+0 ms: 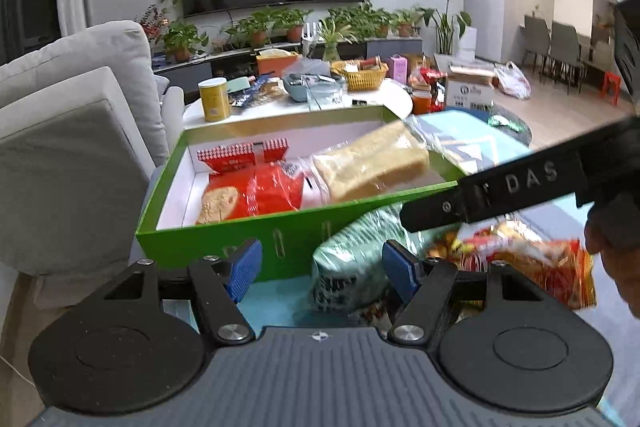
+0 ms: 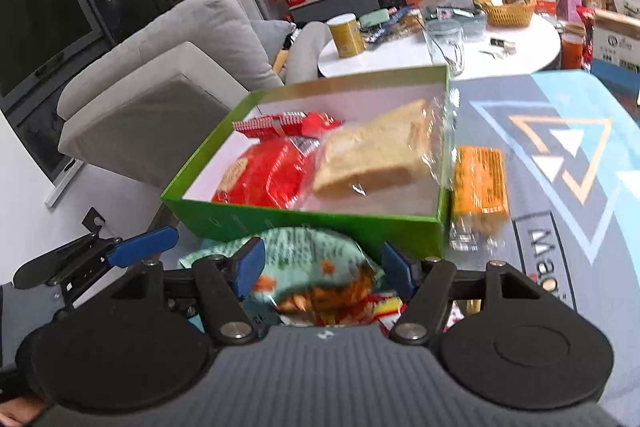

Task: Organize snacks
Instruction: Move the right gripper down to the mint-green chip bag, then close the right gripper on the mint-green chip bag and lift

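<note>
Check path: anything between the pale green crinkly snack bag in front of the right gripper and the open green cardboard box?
Only the box's near wall, which the bag must clear. Right gripper straddles it; free floor shows behind that wall.

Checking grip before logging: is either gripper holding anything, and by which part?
Left gripper: nothing. A teal snack bag sits between the right gripper's pads, but a grip cannot be told.
</note>
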A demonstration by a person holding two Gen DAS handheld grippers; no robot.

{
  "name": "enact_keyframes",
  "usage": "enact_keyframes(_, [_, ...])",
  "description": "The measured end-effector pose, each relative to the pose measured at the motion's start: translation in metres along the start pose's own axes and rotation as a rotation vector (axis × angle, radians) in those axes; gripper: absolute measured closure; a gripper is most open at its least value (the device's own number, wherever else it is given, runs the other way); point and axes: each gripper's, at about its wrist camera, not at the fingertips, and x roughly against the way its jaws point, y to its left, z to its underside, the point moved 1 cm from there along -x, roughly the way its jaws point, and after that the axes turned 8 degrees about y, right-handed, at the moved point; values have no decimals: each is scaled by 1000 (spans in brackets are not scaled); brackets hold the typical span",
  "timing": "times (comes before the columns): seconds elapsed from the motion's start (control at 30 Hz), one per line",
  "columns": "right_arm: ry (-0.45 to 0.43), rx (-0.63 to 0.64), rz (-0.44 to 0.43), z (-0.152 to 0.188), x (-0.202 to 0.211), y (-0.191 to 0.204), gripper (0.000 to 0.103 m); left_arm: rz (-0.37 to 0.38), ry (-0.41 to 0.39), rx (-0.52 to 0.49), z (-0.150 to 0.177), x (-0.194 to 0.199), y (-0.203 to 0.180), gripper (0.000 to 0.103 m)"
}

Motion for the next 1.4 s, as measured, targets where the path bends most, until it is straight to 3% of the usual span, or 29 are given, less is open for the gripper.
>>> enact_keyframes(0.77, [14,-22,-45,3,-14,-13,60,93,40,-16,10,-30,-10,37])
enact_keyframes(1.07, [3,40,-74,5,-14,-7,60,103,34,1,11,-28,-9,38])
enact_keyframes(1.4, [-39,118,-41,11,-6,12,60,102,24,14,13,-21,-9,40])
